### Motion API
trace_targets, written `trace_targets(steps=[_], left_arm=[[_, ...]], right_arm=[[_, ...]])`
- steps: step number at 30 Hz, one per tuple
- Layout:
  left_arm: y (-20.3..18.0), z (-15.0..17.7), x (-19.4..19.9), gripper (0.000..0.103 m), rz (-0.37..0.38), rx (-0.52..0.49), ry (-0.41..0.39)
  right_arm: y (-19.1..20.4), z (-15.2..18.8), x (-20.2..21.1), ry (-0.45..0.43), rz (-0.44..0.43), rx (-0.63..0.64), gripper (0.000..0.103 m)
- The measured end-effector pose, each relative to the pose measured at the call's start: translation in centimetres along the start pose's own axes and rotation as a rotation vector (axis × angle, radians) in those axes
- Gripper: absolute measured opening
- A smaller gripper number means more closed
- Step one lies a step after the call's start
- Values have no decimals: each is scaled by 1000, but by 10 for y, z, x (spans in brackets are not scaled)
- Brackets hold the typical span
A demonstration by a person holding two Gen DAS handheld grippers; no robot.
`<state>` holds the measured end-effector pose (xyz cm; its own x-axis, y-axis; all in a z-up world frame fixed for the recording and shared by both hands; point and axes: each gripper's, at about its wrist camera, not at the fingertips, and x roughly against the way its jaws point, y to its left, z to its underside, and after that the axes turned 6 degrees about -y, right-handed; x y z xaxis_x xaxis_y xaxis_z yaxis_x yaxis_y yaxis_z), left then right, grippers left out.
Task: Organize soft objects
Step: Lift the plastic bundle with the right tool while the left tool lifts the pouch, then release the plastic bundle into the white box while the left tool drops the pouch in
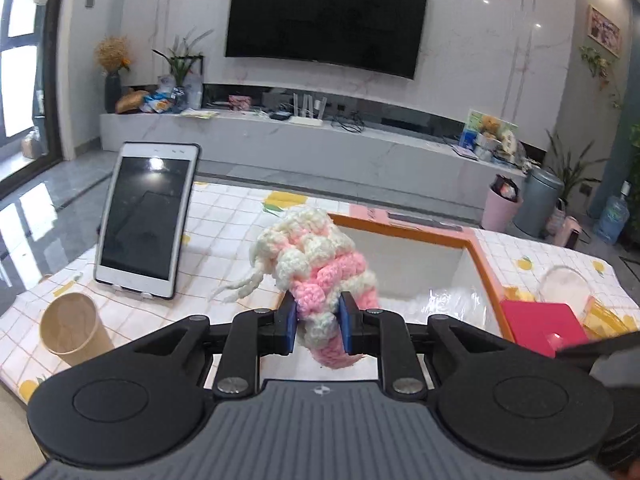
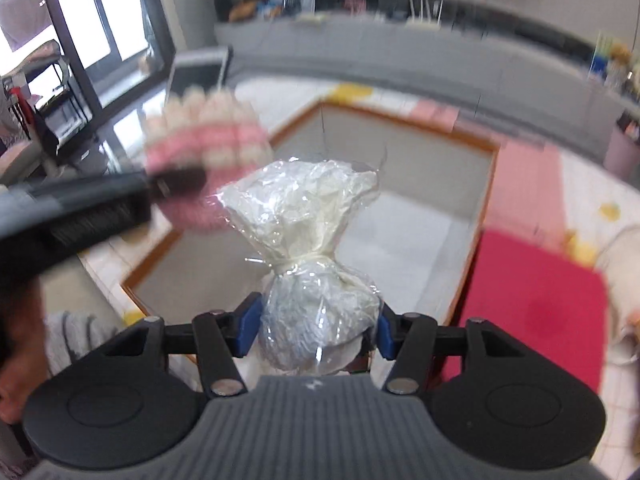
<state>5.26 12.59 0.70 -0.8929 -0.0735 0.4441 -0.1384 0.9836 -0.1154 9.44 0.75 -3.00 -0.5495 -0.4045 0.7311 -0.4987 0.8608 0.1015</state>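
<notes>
- Clamping a chunky crocheted piece (image 1: 316,276) of pink and cream yarn, the left gripper (image 1: 318,326) pinches it between two flat blue pads (image 1: 290,326); the knit bulges in knobbly rows above the jaws, and loose cream strands trail from its left side.
- That yarn piece hangs above the near left rim of an open box (image 1: 486,264) with an orange-edged rim and pale, smooth inner walls, which rests on the table (image 1: 224,216).
- The right gripper (image 2: 318,330) closes its blue pads (image 2: 250,328) on the rounded lower bulb of a crinkled clear plastic bag (image 2: 304,208) holding something cream-coloured; a tie cinches the bag at a narrow waist, and the film flares wide and glossy above it.
- The bag sits over the box's opening in the right wrist view; the left gripper and its yarn show there as a blur at upper left.
- A checked tablecloth with yellow fruit prints covers the table.
- A tablet (image 1: 146,220) with a dark glassy screen leans upright on a small stand at left, and a tan paper cup (image 1: 74,330) stands just in front of it.
- A flat red rectangular piece (image 1: 540,326) lies just beside the box's right wall.
</notes>
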Motion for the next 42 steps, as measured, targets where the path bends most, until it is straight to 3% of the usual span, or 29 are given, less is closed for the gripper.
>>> trace_targets(steps=[3, 7, 14, 19, 23, 25, 27, 34, 42], left_arm=[[2, -1, 2, 24, 6, 5, -2], [7, 0, 0, 24, 20, 10, -2], [23, 0, -2, 24, 49, 41, -2], [31, -1, -4, 24, 69, 54, 0], [30, -1, -6, 24, 81, 40, 11], [31, -1, -8, 24, 91, 38, 19], [32, -1, -9, 24, 101, 31, 26], [19, 1, -14, 24, 126, -79, 58], [3, 16, -32, 24, 101, -234, 173]], right_arm=[[8, 8, -21, 90, -14, 47, 58], [25, 6, -36, 159, 49, 155, 58], [26, -15, -59, 362, 17, 187, 60], [37, -27, -74, 408, 74, 215, 71], [39, -29, -75, 407, 71, 211, 72], [35, -27, -72, 392, 49, 190, 80], [35, -26, -59, 344, 37, 188, 101], [33, -13, -6, 194, 22, 196, 100], [6, 8, 24, 84, -21, 90, 101]])
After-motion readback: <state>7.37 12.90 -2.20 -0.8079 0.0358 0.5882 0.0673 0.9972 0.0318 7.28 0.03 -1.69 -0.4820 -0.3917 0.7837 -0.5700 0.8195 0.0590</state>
